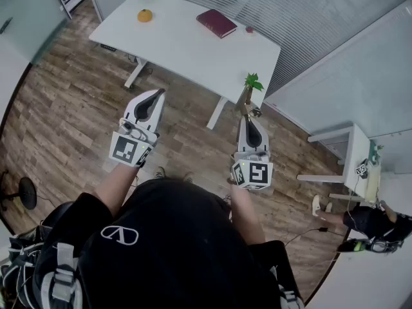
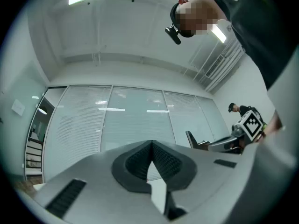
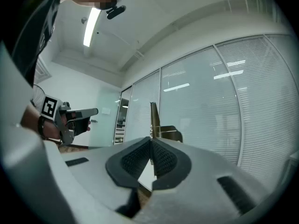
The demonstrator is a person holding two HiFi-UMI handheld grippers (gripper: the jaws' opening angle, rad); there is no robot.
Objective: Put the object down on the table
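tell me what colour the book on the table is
The book is dark red; head view.

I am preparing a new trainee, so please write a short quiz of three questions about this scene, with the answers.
1. True or false: the right gripper is shut on the stem of a small plant.
2. Which thing lies on the white table? A) a cup; B) a dark red book; C) a shoe.
3. Fill in the gap: the jaws of the left gripper are ____ (open / shut), with nothing between them.

Key: 1 true; 2 B; 3 shut.
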